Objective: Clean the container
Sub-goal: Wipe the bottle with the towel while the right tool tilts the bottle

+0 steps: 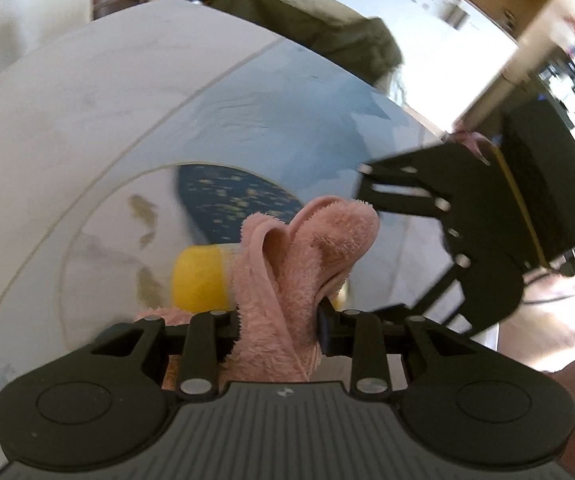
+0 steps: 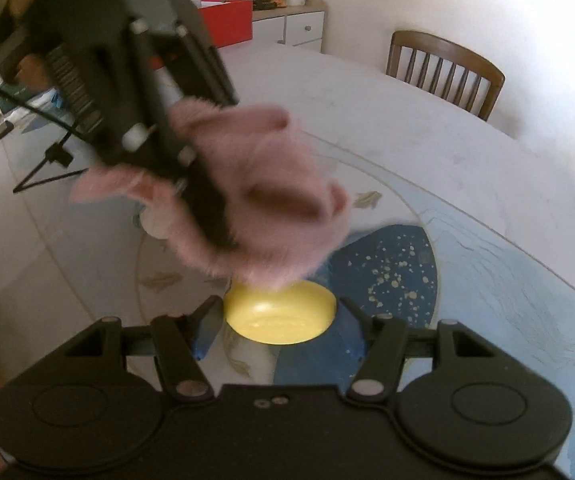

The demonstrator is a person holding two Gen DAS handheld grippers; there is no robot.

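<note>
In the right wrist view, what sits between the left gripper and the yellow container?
The pink cloth, clamped in the left gripper, hangs down onto the yellow container held by the right gripper. Nothing else lies between.

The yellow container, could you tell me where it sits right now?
The yellow container sits between the right gripper's fingers, over the blue-patterned table, with the pink cloth in the left gripper pressed onto it from above.

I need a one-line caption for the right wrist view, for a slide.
Left claw presses pink cloth onto yellow container between right claw's fingers.
</note>
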